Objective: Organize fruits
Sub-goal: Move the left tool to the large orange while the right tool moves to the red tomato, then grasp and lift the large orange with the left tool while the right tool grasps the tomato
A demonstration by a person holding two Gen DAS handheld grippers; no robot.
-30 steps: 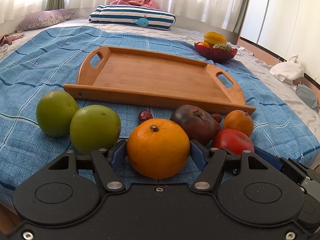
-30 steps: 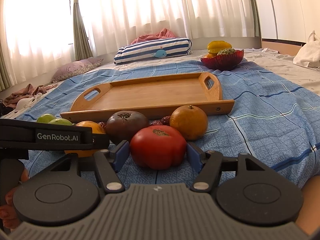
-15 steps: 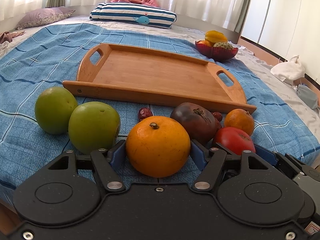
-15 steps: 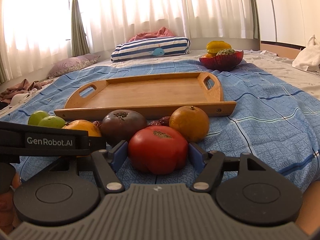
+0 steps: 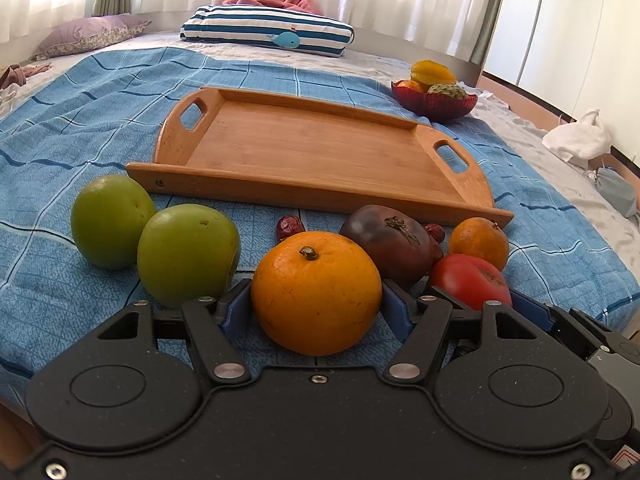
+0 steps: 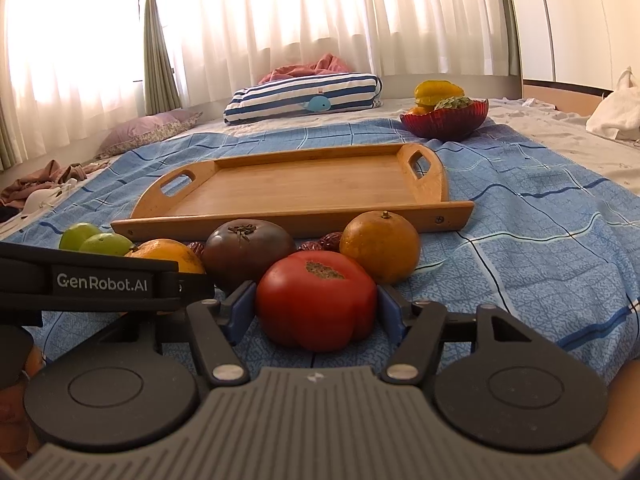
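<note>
Fruits are clustered on the blue bedspread (image 5: 80, 120) just before the wooden tray (image 5: 312, 152). An orange (image 5: 316, 292) is clamped by the left gripper (image 5: 316, 308); a red tomato (image 6: 316, 300) is pinched by the right gripper (image 6: 316, 312), whose jaws have just been closing.

A bed (image 6: 540, 240) with a blue checked cover stands before bright windows with white curtains (image 6: 320, 20). A striped pillow (image 6: 304, 96) and a purple pillow (image 5: 88, 36) lie near them. White cupboard doors (image 5: 580, 32) stand on the right.
</note>
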